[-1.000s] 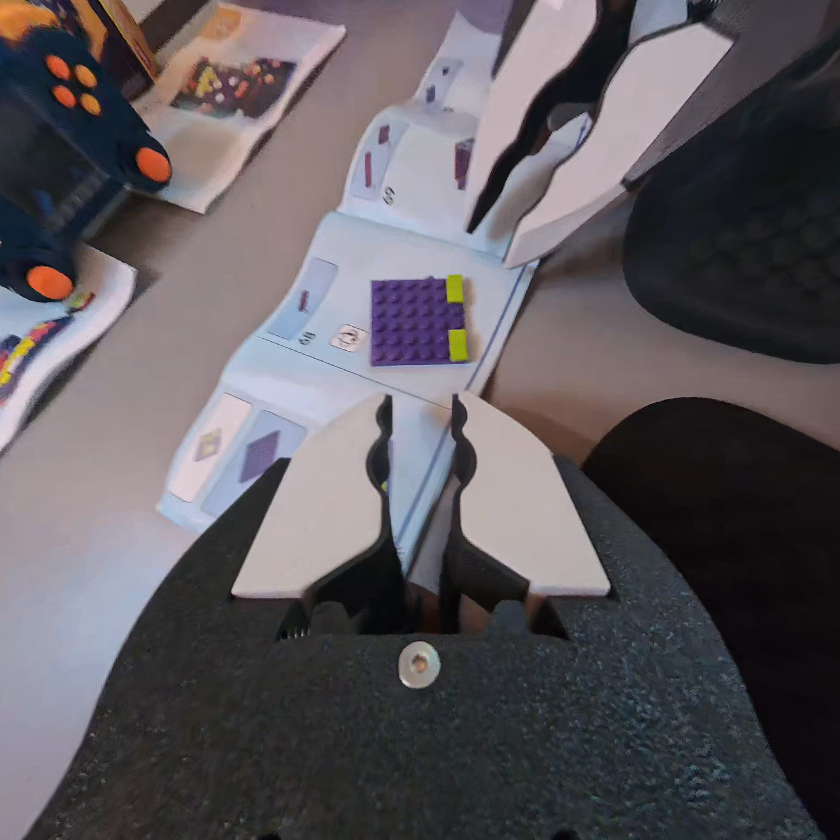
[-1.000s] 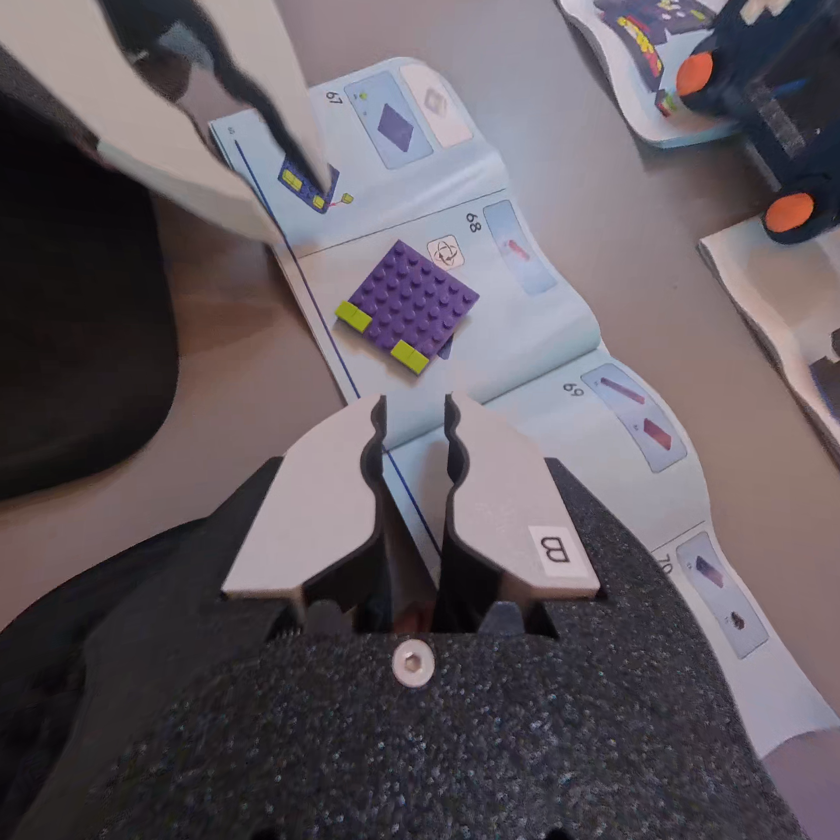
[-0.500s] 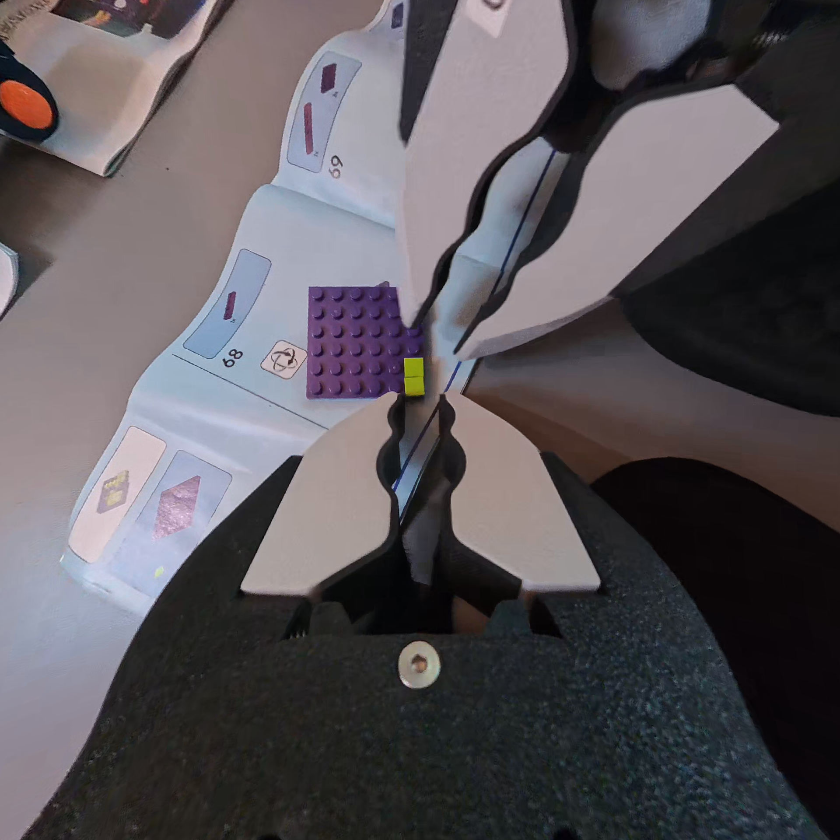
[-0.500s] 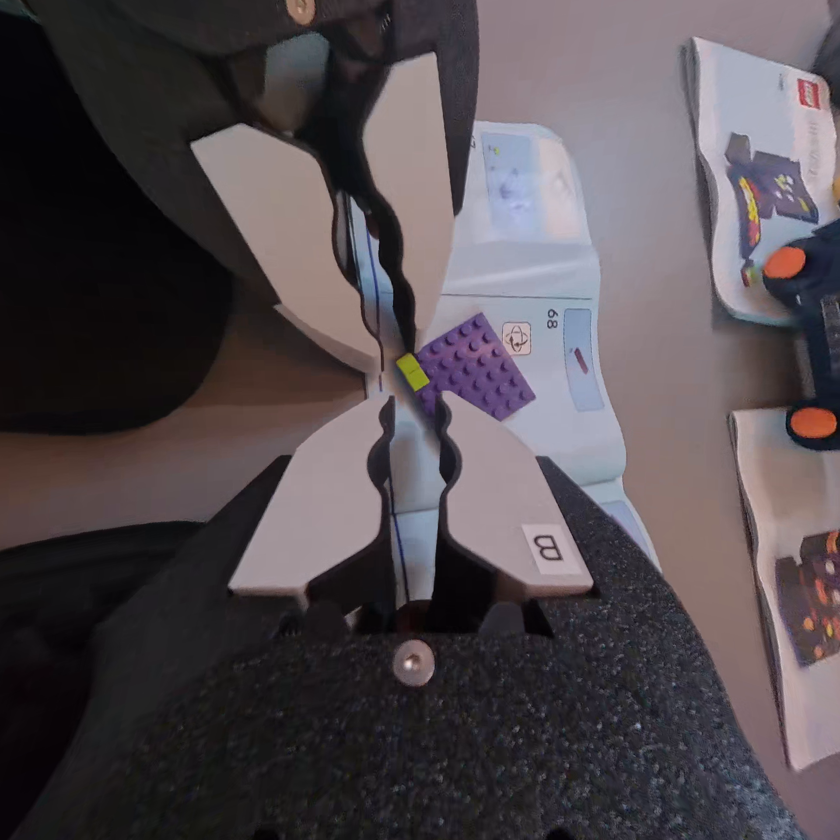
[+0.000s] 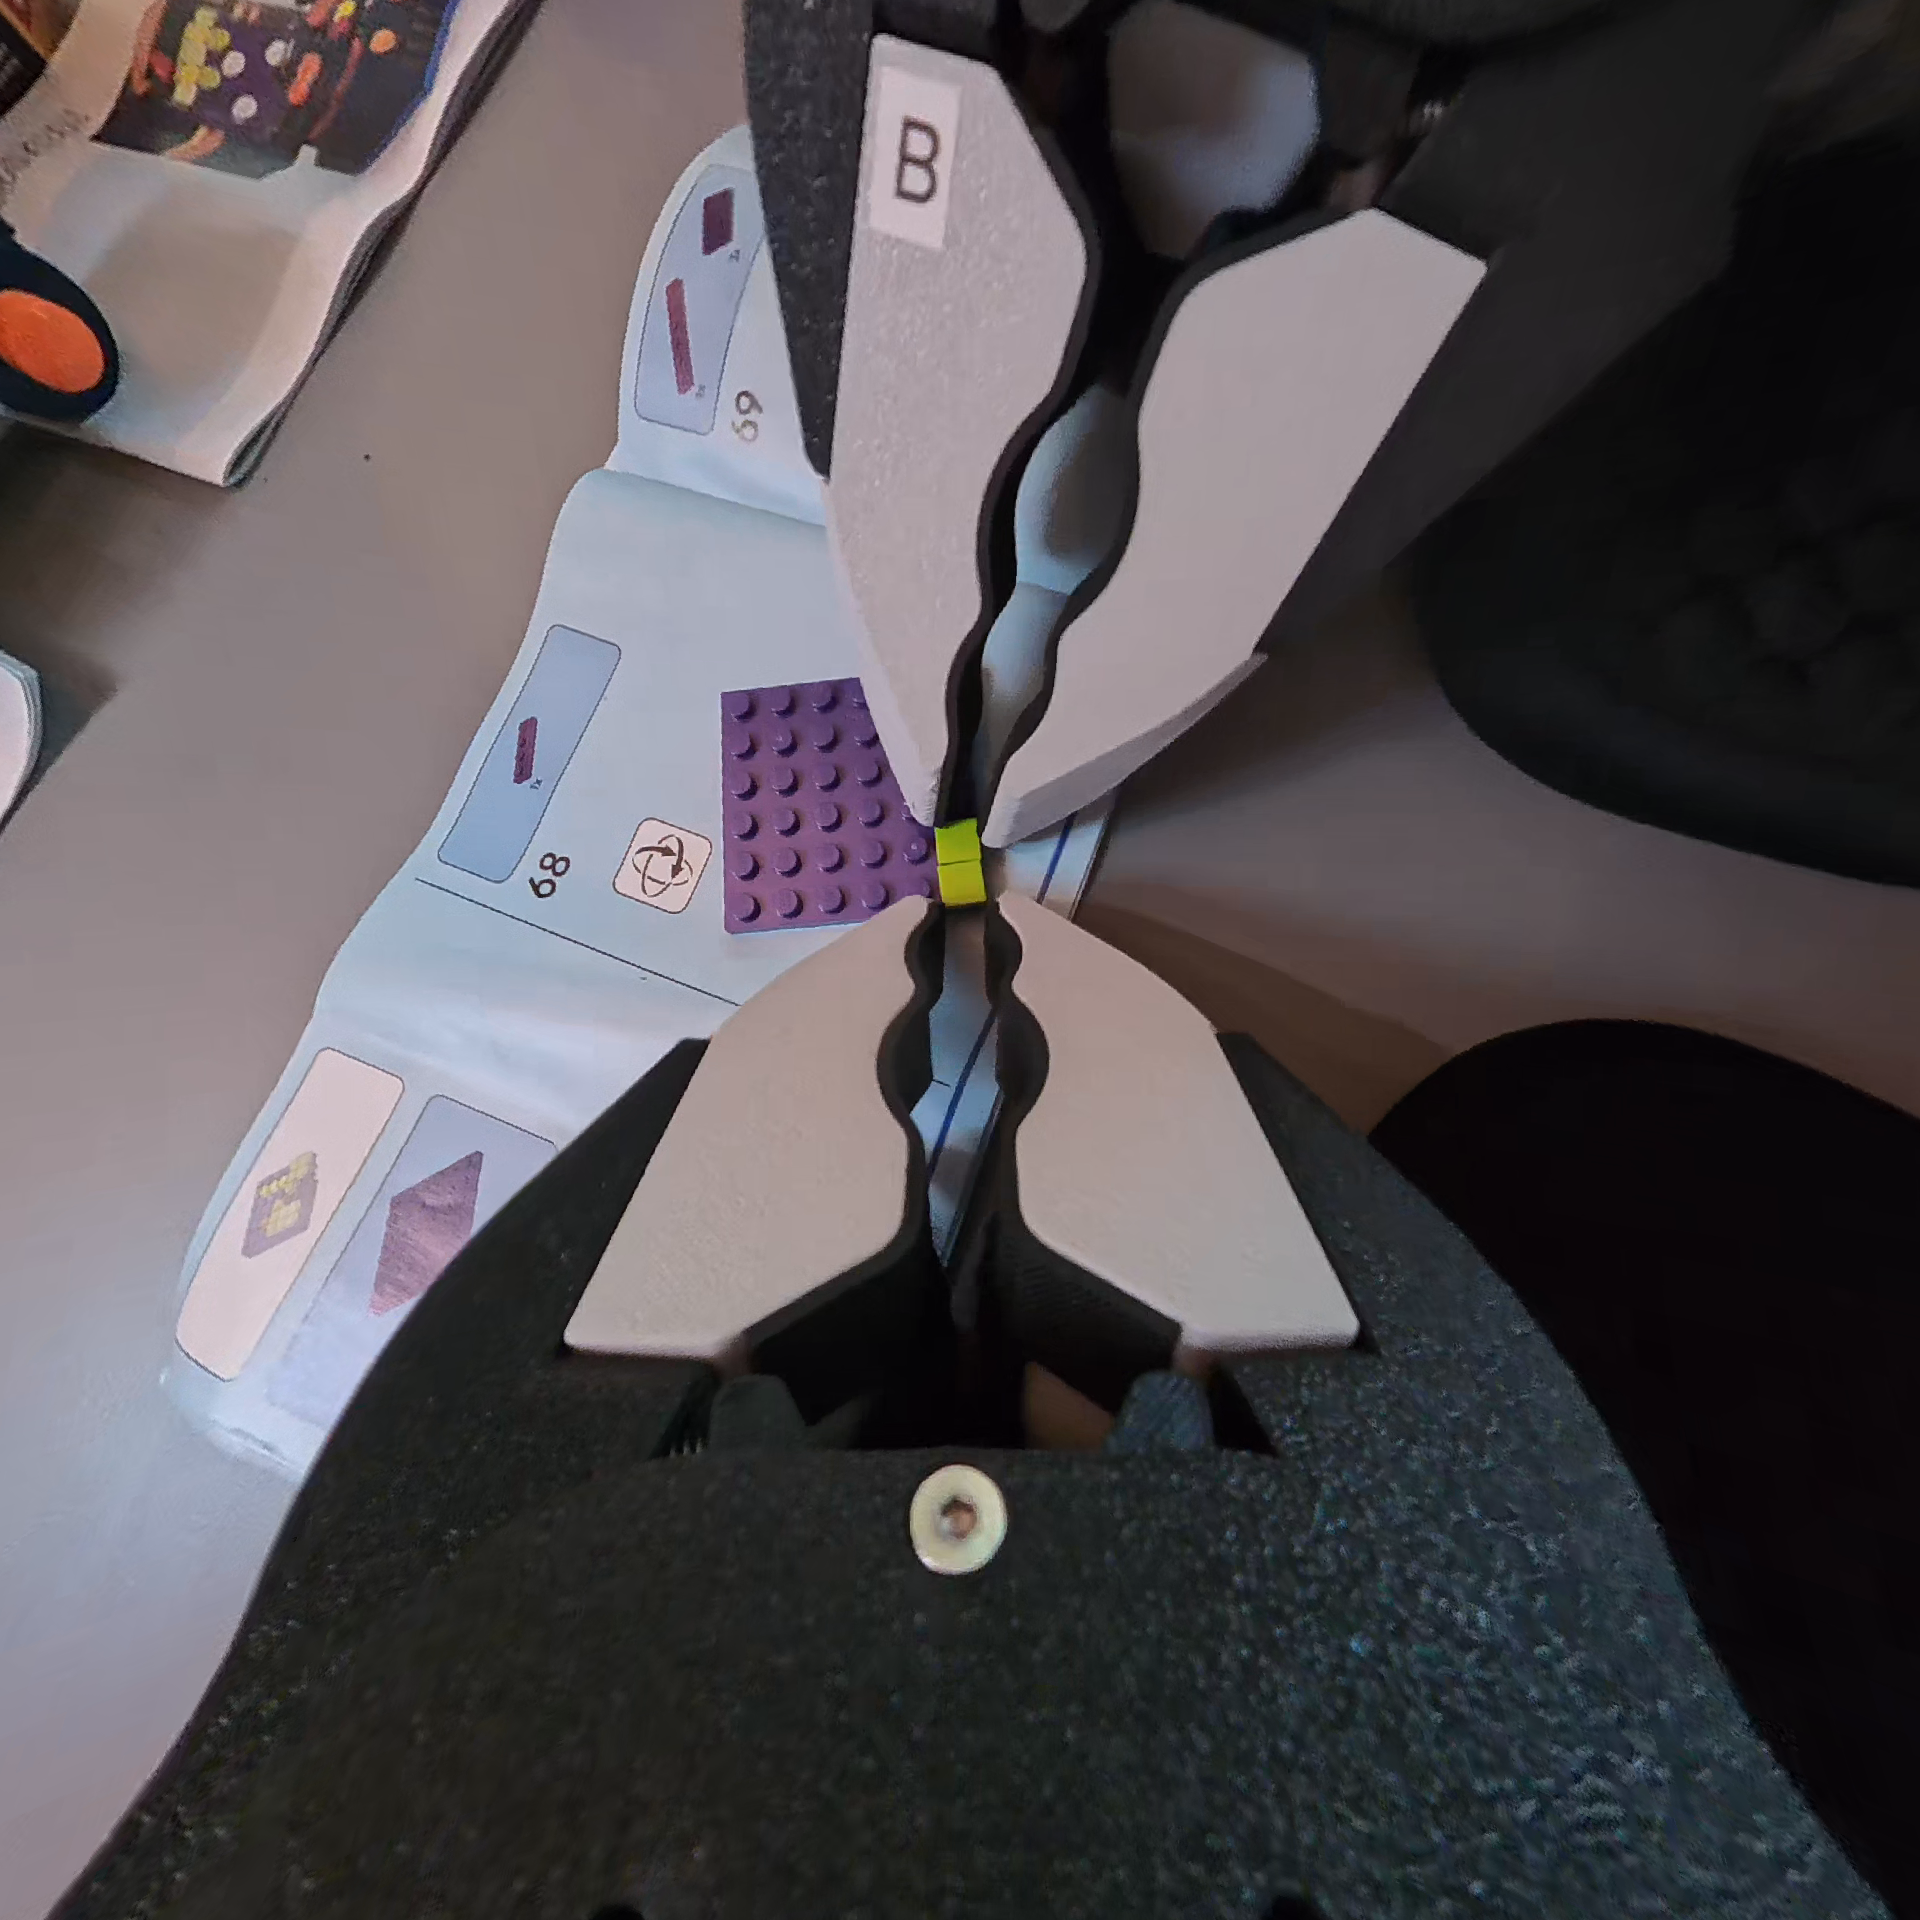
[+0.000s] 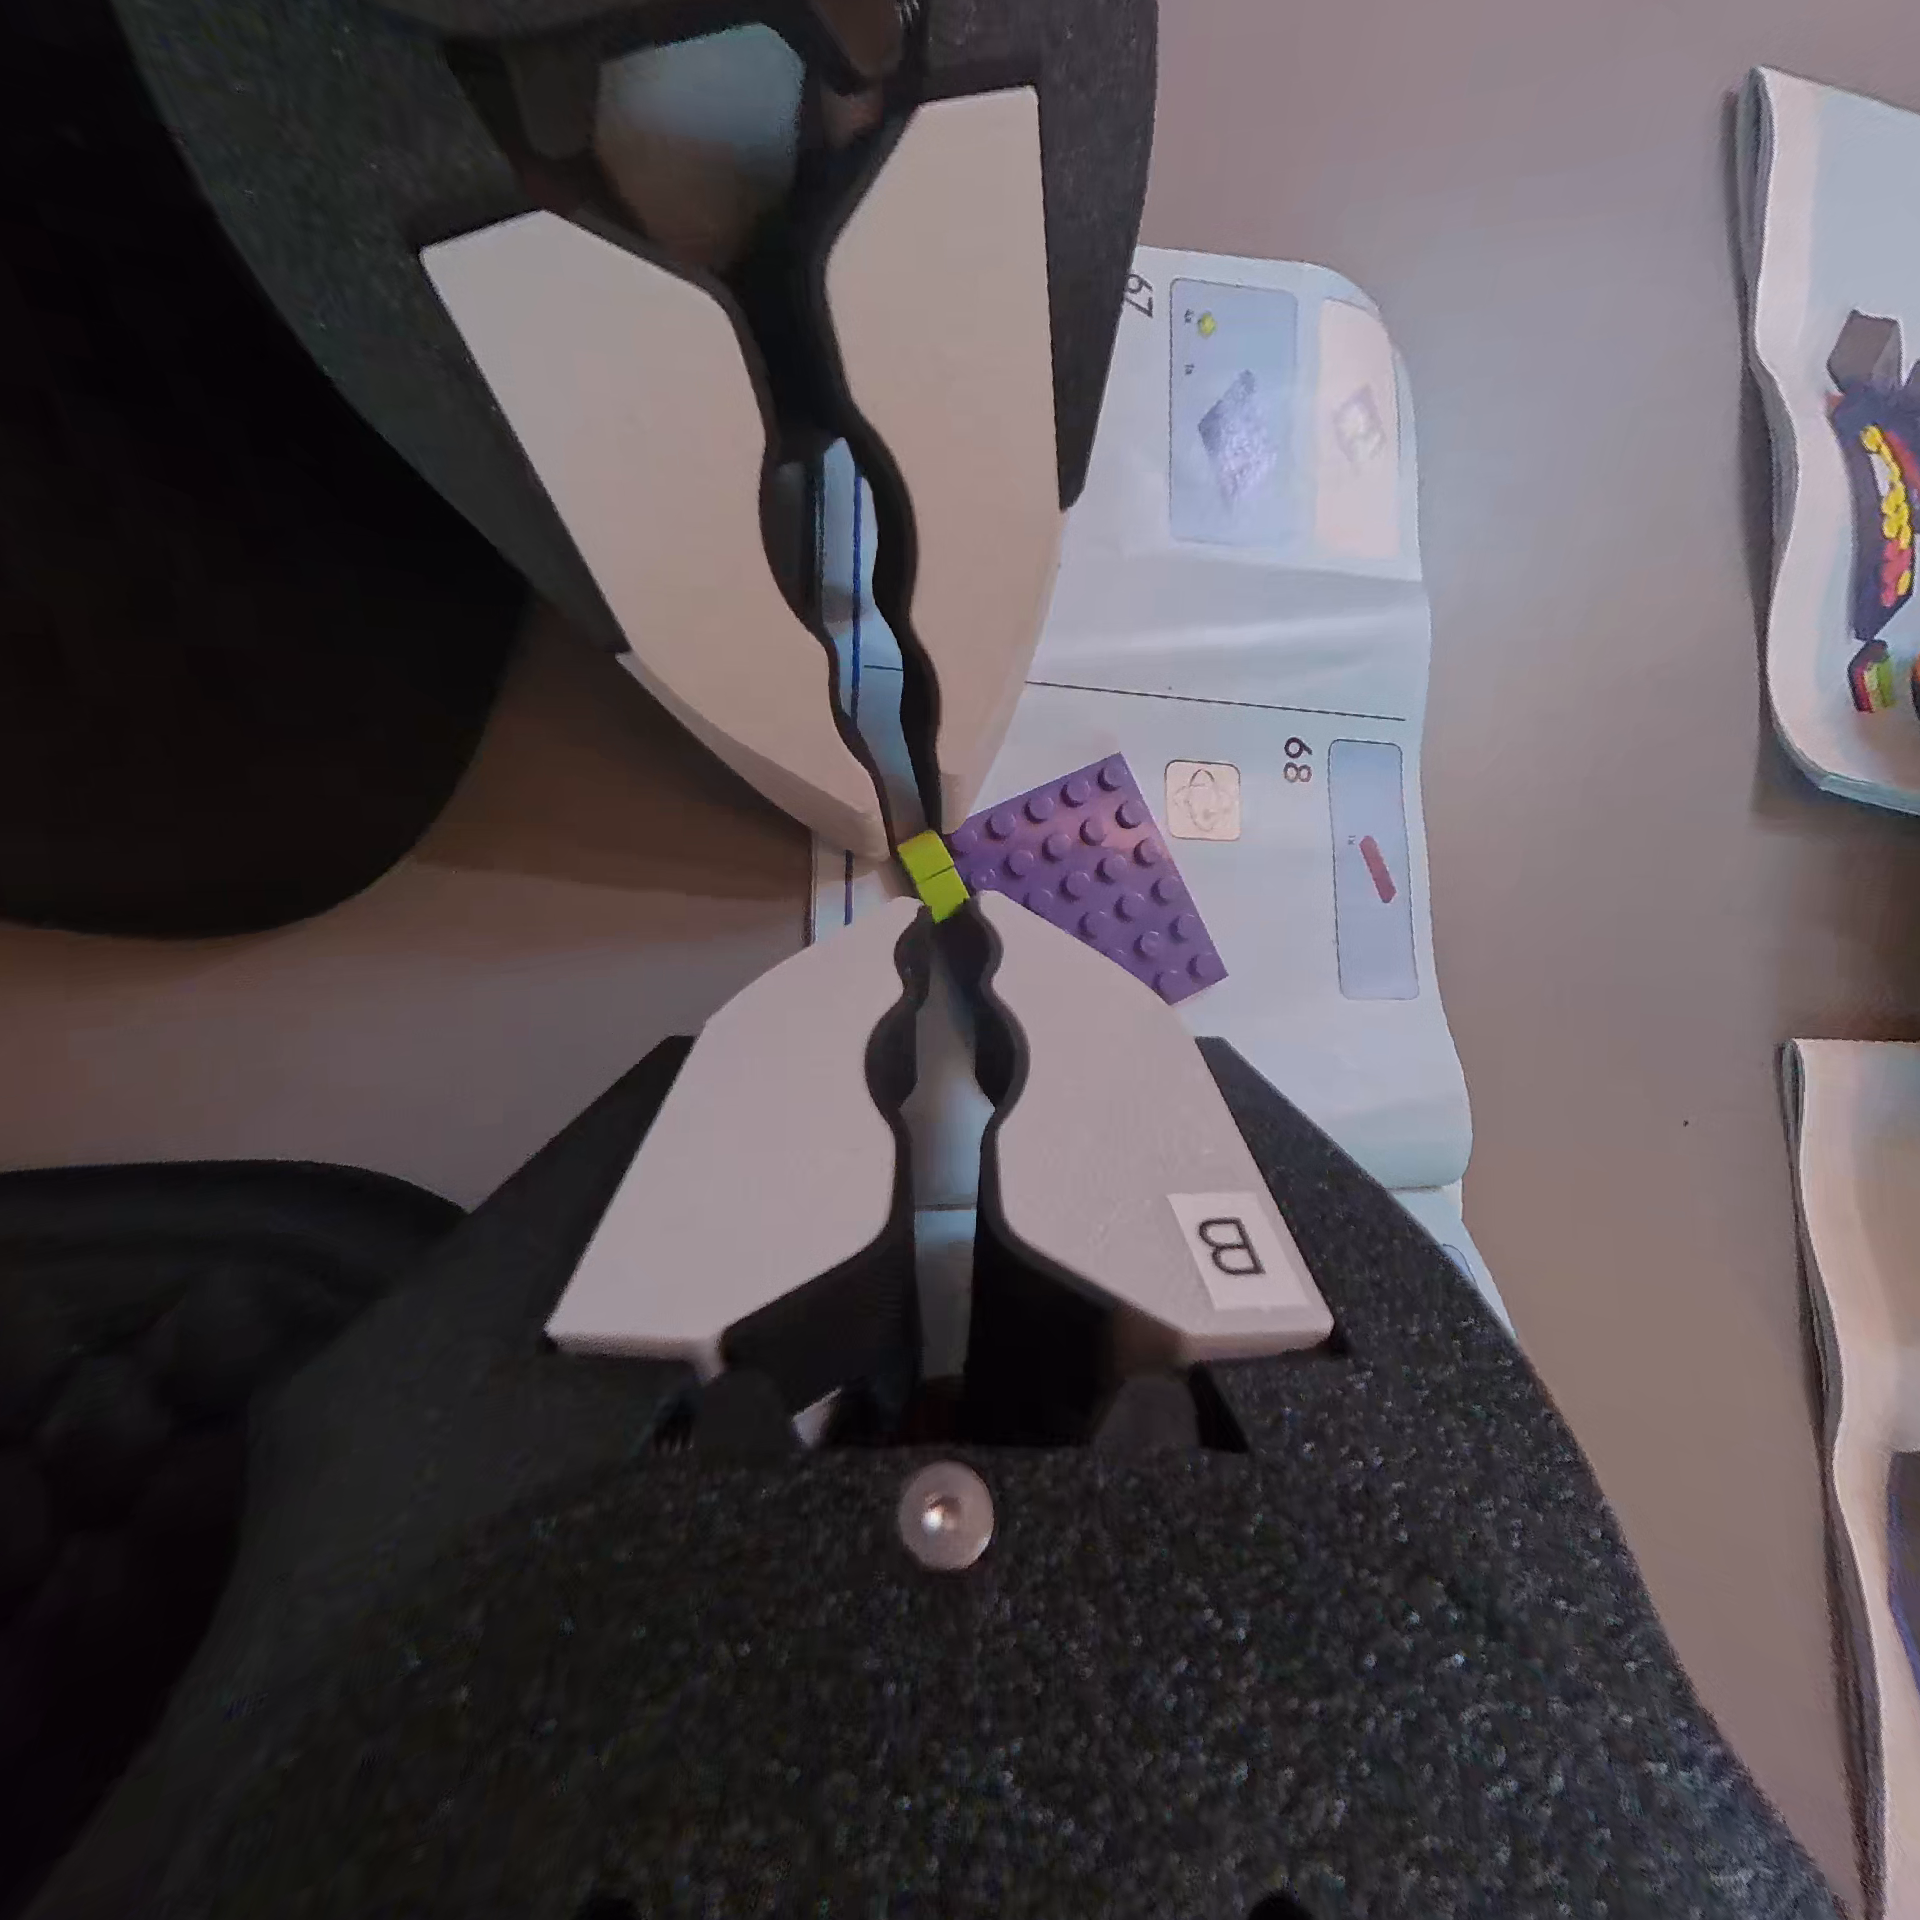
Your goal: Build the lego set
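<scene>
The left gripper (image 5: pixel 961 914) and right gripper (image 6: pixel 940 925) met tip to tip at the lime brick (image 5: pixel 958 861) on the purple plate's (image 5: pixel 821 810) edge, jaws nearly closed, apparently pinching it. The plate lay on the instruction booklet (image 5: pixel 623 582).

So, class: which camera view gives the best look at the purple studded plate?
The left wrist view: the purple plate shows most of its studded top. In the right wrist view the plate is half hidden behind the grippers.
</scene>
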Available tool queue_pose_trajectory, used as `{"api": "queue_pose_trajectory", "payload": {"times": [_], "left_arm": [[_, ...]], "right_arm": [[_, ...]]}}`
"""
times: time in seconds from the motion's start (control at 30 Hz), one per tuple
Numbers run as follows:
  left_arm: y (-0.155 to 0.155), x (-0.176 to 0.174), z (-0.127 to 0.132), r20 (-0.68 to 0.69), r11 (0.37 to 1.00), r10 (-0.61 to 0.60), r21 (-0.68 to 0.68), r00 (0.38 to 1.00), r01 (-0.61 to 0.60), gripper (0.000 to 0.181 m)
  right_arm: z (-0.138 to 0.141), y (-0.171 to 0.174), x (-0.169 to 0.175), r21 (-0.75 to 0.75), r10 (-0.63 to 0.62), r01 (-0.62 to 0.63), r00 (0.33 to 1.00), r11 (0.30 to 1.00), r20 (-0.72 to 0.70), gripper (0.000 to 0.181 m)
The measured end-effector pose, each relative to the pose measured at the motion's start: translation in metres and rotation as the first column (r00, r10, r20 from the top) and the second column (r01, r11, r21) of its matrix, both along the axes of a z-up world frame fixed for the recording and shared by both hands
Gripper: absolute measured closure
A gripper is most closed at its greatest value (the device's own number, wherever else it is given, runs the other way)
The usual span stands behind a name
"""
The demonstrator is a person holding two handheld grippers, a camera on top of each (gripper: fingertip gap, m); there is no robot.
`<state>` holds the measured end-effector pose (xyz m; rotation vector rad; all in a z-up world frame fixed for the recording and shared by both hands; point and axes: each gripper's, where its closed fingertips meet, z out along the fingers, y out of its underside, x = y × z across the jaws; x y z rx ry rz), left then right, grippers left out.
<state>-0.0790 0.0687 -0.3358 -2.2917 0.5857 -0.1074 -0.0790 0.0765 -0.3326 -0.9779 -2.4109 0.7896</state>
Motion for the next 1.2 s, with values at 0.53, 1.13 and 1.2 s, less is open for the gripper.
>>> {"api": "queue_pose_trajectory", "payload": {"times": [0.53, 1.13, 1.2], "left_arm": [[0.0002, -0.0024, -0.0002, -0.041, 0.975, -0.221, -0.037, 0.974, 0.220, 0.181], [-0.0013, -0.0024, -0.0010, -0.004, 0.980, -0.171, -0.102, 0.985, 0.169, 0.181], [-0.0008, -0.0026, -0.0007, -0.012, 0.979, -0.191, -0.081, 0.982, 0.189, 0.181]], "right_arm": [[-0.0004, 0.0004, 0.0001, 0.027, 0.060, -0.060, 0.998, 0.998, 0.023, 0.177], [-0.0007, 0.0006, 0.0003, -0.024, 0.079, -0.078, 0.996, 0.997, 0.034, 0.177], [-0.0007, 0.0006, 0.0002, -0.018, 0.084, -0.083, 0.996, 0.996, 0.038, 0.177]]}}
